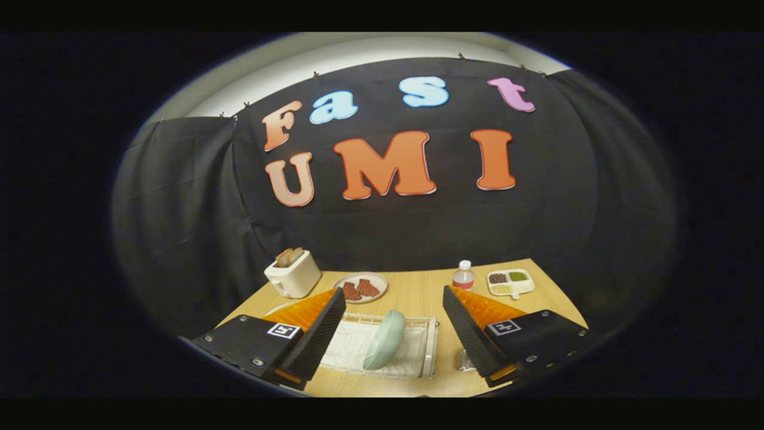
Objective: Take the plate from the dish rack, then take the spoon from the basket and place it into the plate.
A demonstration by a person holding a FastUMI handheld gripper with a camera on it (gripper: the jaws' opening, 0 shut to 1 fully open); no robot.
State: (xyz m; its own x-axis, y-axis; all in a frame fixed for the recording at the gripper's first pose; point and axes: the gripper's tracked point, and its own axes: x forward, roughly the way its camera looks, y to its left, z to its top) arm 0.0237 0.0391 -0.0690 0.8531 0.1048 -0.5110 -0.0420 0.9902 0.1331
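A: Surface?
B: Pale wood table (418, 292), black cloth wall behind. Far left, a cream toaster (293, 273) with bread in its slots; next a plate of reddish pieces (360, 287); then a small bottle (463, 276); far right a divided tray (511, 282).

A: Gripper?
B: Gripper (394, 316) spread wide, fingers holding nothing.

A: Target?
B: Pale green plate (384, 339) on edge in the white dish rack (425, 349), between the fingers, touching neither.
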